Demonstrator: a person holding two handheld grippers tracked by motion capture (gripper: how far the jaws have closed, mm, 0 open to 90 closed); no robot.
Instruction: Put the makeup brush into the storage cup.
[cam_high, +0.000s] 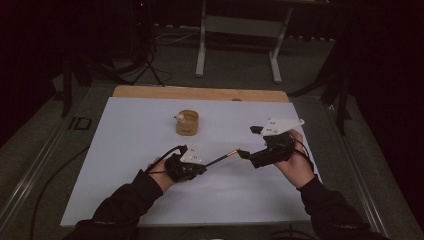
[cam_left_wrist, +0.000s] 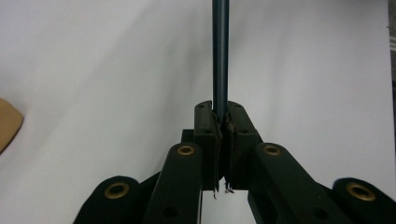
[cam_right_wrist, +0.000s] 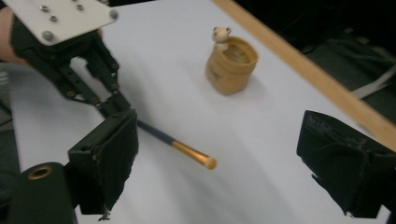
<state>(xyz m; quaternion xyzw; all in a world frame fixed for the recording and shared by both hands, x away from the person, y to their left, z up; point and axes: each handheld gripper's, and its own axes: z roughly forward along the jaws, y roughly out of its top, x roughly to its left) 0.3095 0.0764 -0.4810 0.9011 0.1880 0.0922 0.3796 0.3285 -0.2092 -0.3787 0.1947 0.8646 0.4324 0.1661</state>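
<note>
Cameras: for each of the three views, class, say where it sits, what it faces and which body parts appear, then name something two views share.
High view: above the person's side, looking forward and down on the table; both forearms, left gripper, right gripper.
Left gripper view: rides the left gripper, looking along shut jaws and the brush.
Right gripper view: rides the right gripper, facing brush, wooden cup, left gripper.
Shared: brush and cup appear in the high and right gripper views.

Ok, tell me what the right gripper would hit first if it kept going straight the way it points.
Most likely the gold tip of the stick, which lies between the open right gripper jaws and is held by the left gripper. Depth is hard to judge.
</note>
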